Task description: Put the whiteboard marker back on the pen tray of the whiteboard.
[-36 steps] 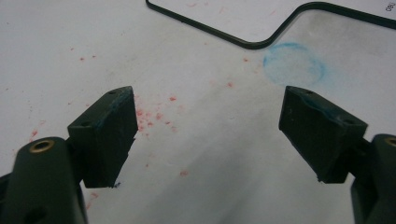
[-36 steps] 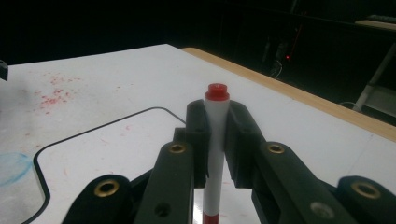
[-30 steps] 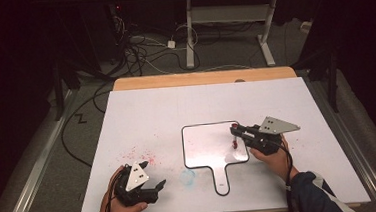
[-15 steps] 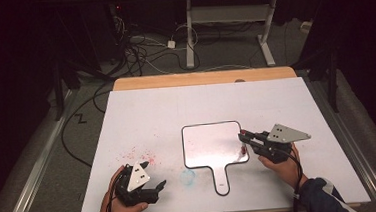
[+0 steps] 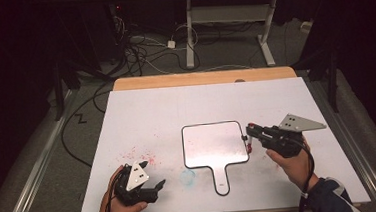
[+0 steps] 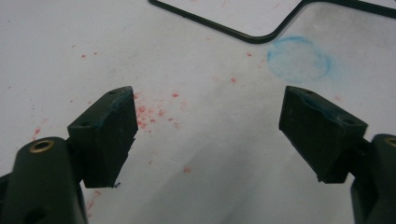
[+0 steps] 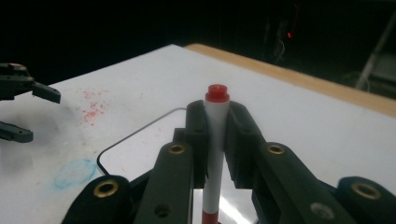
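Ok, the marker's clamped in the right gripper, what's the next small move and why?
Probably carry the marker over the small whiteboard and lower it: the right gripper holds it upright at the board's right edge, clear of the surface.

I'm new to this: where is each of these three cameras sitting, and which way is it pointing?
High view: above the person's side, looking forward and down on the white table; both forearms enter below.
Left gripper view: rides the left hand-held gripper, looking down at red specks between open jaws.
Right gripper view: rides the right hand-held gripper, looking level across the table, jaws clamping a marker.
Shared: the black-rimmed paddle board and the blue smudge.
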Available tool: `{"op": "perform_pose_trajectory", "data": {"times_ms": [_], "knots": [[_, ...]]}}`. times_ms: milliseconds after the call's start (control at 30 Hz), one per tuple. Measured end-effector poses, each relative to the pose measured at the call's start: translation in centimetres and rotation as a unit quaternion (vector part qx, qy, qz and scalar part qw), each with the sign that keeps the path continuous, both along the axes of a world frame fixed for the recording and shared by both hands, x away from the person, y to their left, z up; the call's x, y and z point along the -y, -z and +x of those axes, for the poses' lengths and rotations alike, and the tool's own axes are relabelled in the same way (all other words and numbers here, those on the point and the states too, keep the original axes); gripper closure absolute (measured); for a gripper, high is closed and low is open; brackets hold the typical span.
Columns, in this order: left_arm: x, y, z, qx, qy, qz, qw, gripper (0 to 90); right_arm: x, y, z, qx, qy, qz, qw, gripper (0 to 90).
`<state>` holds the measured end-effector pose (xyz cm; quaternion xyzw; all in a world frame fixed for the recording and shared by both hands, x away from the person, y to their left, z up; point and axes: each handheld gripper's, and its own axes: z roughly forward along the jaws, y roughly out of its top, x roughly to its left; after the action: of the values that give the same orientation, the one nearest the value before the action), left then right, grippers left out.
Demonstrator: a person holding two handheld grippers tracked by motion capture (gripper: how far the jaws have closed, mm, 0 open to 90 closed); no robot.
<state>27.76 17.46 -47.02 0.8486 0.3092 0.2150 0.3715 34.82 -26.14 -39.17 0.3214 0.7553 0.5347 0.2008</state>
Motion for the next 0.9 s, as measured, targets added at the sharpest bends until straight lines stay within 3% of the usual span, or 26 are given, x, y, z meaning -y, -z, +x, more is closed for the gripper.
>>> {"op": "perform_pose_trajectory", "data": {"times_ms": [67, 100, 233, 400, 667, 733, 900], "knots": [[0.0, 0.1, 0.1, -0.002, 0.0, 0.0, 1.0, 18.7, 0.4, -0.3, 0.2, -0.028, 0.0, -0.013, 0.9995, 81.2], [0.0, 0.0, 0.1, -0.001, 0.0, 0.002, 1.0, 18.7, 0.5, -0.3, 0.2, -0.031, 0.01, -0.012, 0.9994, 81.2], [0.1, 0.1, 0.1, -0.002, 0.0, 0.0, 1.0, 18.7, 0.9, 0.6, 1.2, -0.07, 0.031, -0.017, 0.9969, 81.1], [0.2, 0.2, 0.3, -0.006, 0.003, 0.004, 1.0, 18.7, 0.8, 2.1, 3.3, -0.127, 0.044, -0.021, 0.9908, 81.0], [0.3, 0.3, 0.2, -0.007, 0.007, 0.008, 0.9999, 18.7, -0.2, 4.6, 7.0, -0.154, 0.053, 0.006, 0.9866, 79.9], [0.4, 0.3, 0.3, -0.009, 0.008, 0.009, 0.9999, 18.7, -0.7, 5.2, 7.8, -0.163, 0.059, -0.002, 0.9849, 79.8], [0.5, 0.4, 0.3, -0.012, 0.01, 0.008, 0.9998, 18.7, -1.4, 7.4, 9.8, -0.194, 0.085, -0.012, 0.9772, 79.5]]}}
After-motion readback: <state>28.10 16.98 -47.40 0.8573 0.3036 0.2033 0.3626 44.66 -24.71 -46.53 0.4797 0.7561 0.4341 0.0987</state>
